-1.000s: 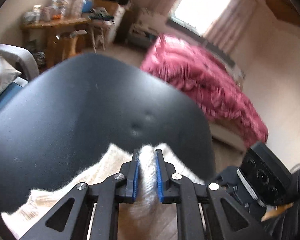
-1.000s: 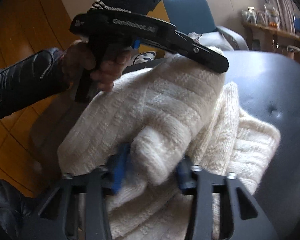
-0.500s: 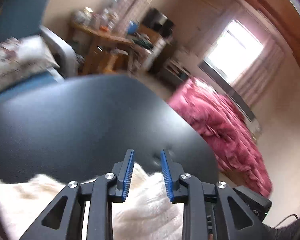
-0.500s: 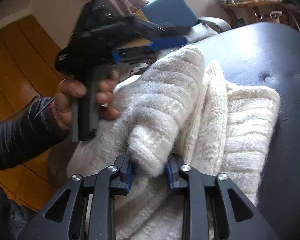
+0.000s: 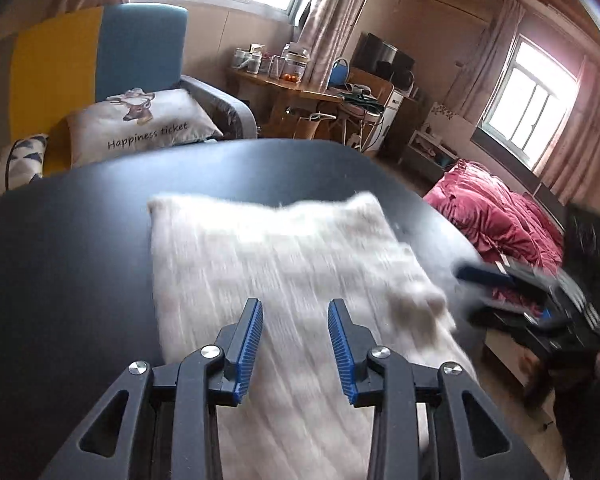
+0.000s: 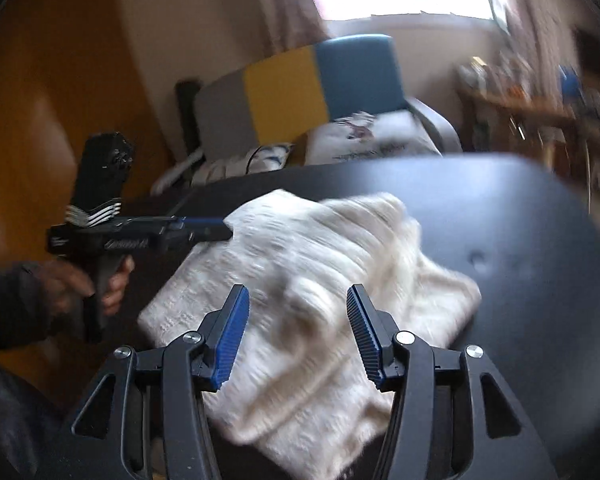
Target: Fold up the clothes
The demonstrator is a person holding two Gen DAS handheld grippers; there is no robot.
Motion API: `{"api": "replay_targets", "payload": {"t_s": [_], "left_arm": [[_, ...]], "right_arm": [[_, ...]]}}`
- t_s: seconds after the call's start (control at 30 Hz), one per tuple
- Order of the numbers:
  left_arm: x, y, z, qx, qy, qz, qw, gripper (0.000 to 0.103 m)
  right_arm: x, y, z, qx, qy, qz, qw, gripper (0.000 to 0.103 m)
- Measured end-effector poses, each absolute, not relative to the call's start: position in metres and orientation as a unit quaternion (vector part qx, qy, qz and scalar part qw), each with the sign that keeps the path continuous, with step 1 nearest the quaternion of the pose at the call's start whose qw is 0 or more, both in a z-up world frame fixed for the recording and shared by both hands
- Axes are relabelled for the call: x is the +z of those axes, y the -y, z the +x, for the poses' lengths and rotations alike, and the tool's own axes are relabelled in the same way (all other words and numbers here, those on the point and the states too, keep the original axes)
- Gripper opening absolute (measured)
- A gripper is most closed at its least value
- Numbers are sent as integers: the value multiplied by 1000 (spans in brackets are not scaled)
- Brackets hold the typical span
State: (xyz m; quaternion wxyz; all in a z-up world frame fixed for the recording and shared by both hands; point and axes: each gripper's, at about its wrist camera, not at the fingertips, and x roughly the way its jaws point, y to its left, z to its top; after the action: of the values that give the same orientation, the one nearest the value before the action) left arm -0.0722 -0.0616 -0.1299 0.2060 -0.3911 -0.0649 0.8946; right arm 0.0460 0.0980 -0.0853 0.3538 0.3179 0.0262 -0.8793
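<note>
Grippers, two, black with blue ribbed pads. Left gripper (image 5: pixel 295 340): jaws just opened, standing apart above the near edge of the folded cream knitted sweater (image 5: pixel 284 264), nothing pinched between them. Right gripper (image 6: pixel 298 332): jaws likewise just opened, released, pads clear of the knit below. Sweater lies folded, roughly rectangular, on the dark blue-black padded tabletop (image 5: pixel 68 264), which has a small dimple just right of the sweater in the right wrist view. Beyond the sweater: white cushion printed with a deer (image 5: pixel 140 124) on a blue, yellow and grey sofa (image 5: pixel 140 48); right of it, a cluttered wooden desk (image 5: pixel 296 88); farther right, a crumpled pink-red quilt (image 5: pixel 496 224).
</note>
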Motion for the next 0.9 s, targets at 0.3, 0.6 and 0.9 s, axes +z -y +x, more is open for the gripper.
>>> {"api": "replay_targets", "payload": {"t_s": [0.3, 0.6, 0.9], "left_arm": [[-168, 32, -28, 888, -53, -411, 199, 36], [-168, 48, -20, 889, 13, -411, 203, 36], [-164, 75, -7, 892, 91, -397, 197, 36]], "right_arm": [[-137, -84, 4, -849, -74, 399, 339, 52], [-124, -82, 12, -869, -60, 365, 327, 55], [-80, -68, 69, -839, -131, 345, 399, 55]]}}
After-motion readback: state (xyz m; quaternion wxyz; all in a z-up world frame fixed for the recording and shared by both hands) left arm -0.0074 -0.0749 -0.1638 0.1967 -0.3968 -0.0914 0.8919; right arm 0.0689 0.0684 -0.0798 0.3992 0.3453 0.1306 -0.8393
